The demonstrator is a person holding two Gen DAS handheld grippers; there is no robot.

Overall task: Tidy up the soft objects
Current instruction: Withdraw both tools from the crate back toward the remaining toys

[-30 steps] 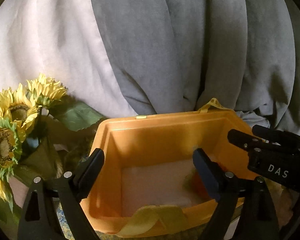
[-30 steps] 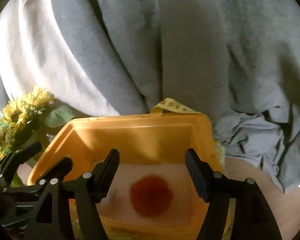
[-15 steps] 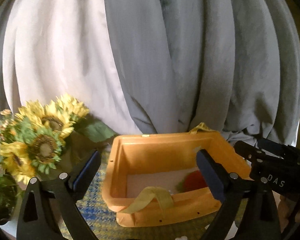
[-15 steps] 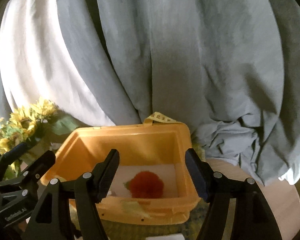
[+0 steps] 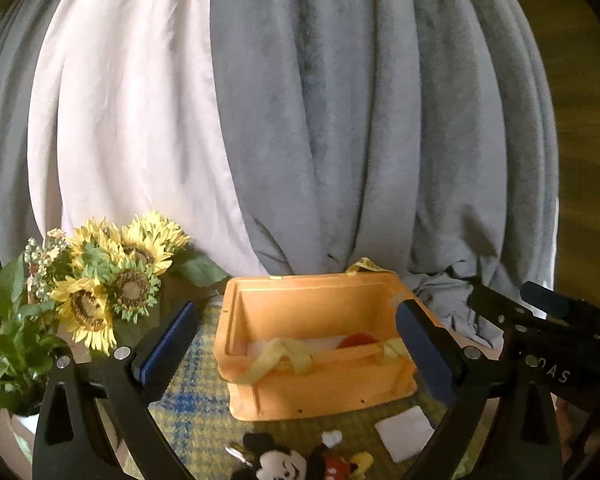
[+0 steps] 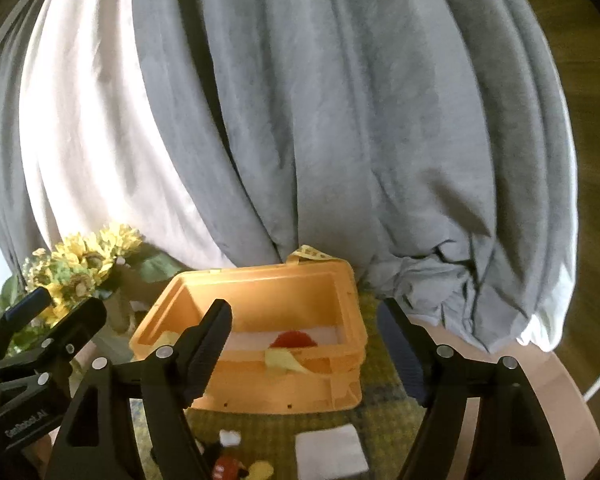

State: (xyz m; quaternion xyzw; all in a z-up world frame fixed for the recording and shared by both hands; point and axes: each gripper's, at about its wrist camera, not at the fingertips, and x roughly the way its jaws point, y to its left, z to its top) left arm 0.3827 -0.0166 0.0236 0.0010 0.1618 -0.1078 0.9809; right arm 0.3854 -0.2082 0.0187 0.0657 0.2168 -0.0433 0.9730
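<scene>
- Right now the left gripper (image 5: pixel 296 350) hangs with its jaws spread wide and nothing between them; its blue-padded fingers (image 5: pixel 168 344) frame the orange bin (image 5: pixel 320 388) from either side without touching it.
- Likewise the right gripper (image 6: pixel 304 350) is spread wide and empty, the bin (image 6: pixel 260 384) showing in the gap between its fingers and slightly to the left.
- Inside the bin a red soft toy (image 5: pixel 358 339) lies on a white lining, toward the bin's right wall; only its top shows over the near rim.
- Yellow fabric straps (image 5: pixel 280 356) drape over the bin's near rim.
- On the plaid mat (image 5: pixel 196 408), near its front edge, a Mickey Mouse plush (image 5: pixel 284 462) lies in front of the bin, below and between the left gripper's jaws, well clear of both.
- A white folded cloth (image 5: pixel 406 432) lies on the mat just right of the plush, near the bin's front right corner.
- Sunflowers (image 5: pixel 112 292) stand beside the mat's left edge, and grey and white curtains (image 5: pixel 300 120) hang behind the bin.
</scene>
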